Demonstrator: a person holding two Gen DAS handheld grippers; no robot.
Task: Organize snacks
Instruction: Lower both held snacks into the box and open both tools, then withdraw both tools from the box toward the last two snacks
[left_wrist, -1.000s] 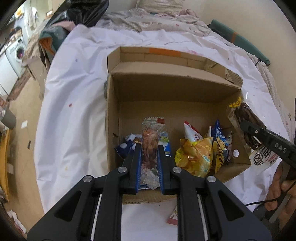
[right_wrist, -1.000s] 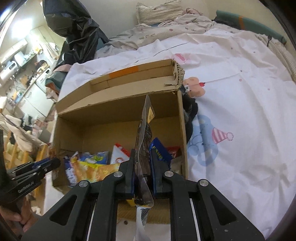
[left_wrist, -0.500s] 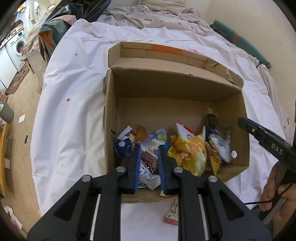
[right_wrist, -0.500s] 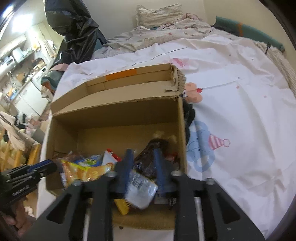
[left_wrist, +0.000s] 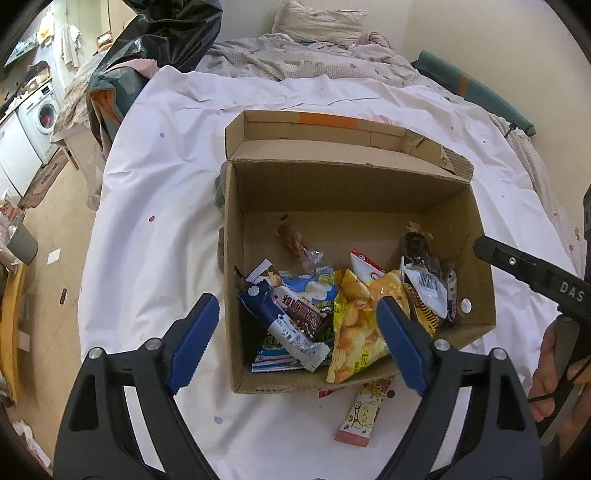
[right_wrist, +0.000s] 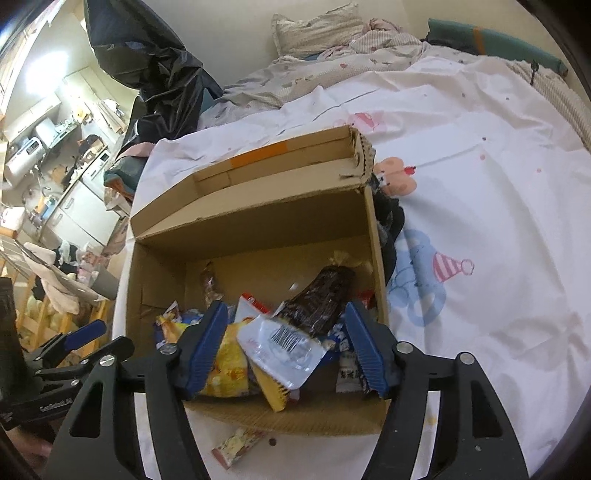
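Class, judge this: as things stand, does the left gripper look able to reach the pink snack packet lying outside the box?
Probably yes. The pink snack packet lies uncovered on the sheet before the cardboard box, and the left gripper is open and empty.

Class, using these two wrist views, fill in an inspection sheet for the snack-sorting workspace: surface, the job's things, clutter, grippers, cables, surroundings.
Surface: white bed sheet with cartoon prints, wrinkled.
Job's things: open cardboard box holding mixed snacks, among them a yellow chip bag and a dark snack packet; one pink snack packet lies on the sheet outside the box's near wall.
Clutter: black plastic bag and crumpled bedding beyond the box.
Grippers: left gripper and right gripper both over the box; their jaws have just been opening, fingers clear of the snacks below.
Cables: thin black cable by the hand holding the right gripper.
Surroundings: washing machine, kitchen counter, wooden floor.
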